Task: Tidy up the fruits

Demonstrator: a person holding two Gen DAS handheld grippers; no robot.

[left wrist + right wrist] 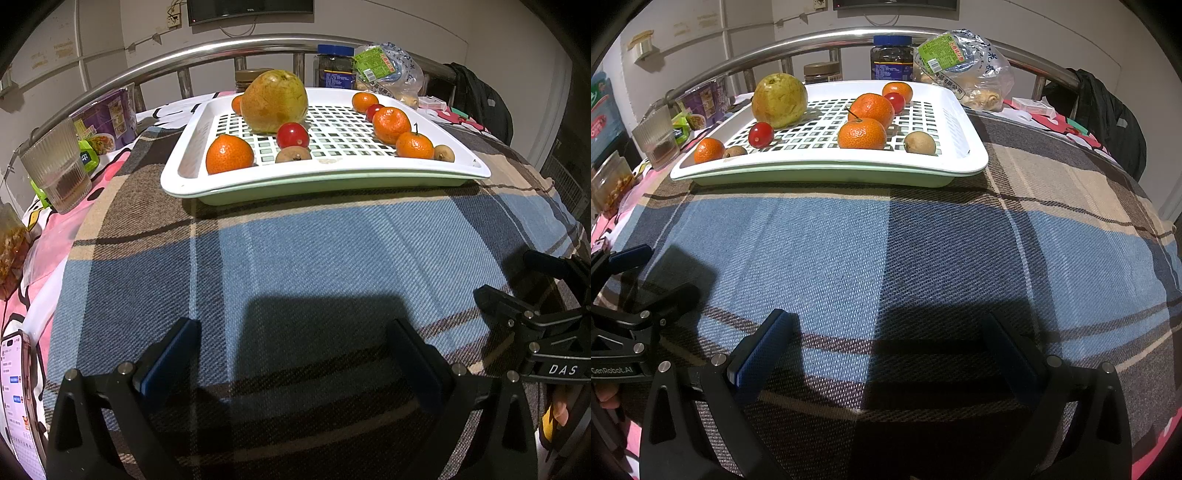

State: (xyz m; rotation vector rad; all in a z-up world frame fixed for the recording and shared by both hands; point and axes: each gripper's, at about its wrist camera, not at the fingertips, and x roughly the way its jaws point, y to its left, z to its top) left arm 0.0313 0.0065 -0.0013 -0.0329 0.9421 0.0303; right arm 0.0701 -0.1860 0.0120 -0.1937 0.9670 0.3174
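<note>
A white slotted tray (pixel 332 173) (pixel 964 122) sits on the plaid cloth at the far side of the table. On it lie a large yellow-green pear (pixel 274 100) (pixel 780 99), several mandarins (pixel 229 153) (pixel 862 133), red cherry tomatoes (pixel 293 135) (pixel 761 134) and small brown longans (pixel 293 154) (pixel 919 142). My left gripper (pixel 295 354) is open and empty, low over the cloth, well short of the tray. My right gripper (pixel 890 354) is open and empty too, beside the left one. Each gripper shows at the edge of the other's view.
A ribbed glass (pixel 57 171) and a food jar (pixel 609 184) stand left of the tray. Jars (pixel 891 57), a bagged snack (pixel 964 70) and a metal rail (pixel 147 66) lie behind it. A phone (pixel 16 398) lies at the near left. A black bag (pixel 1108 118) hangs far right.
</note>
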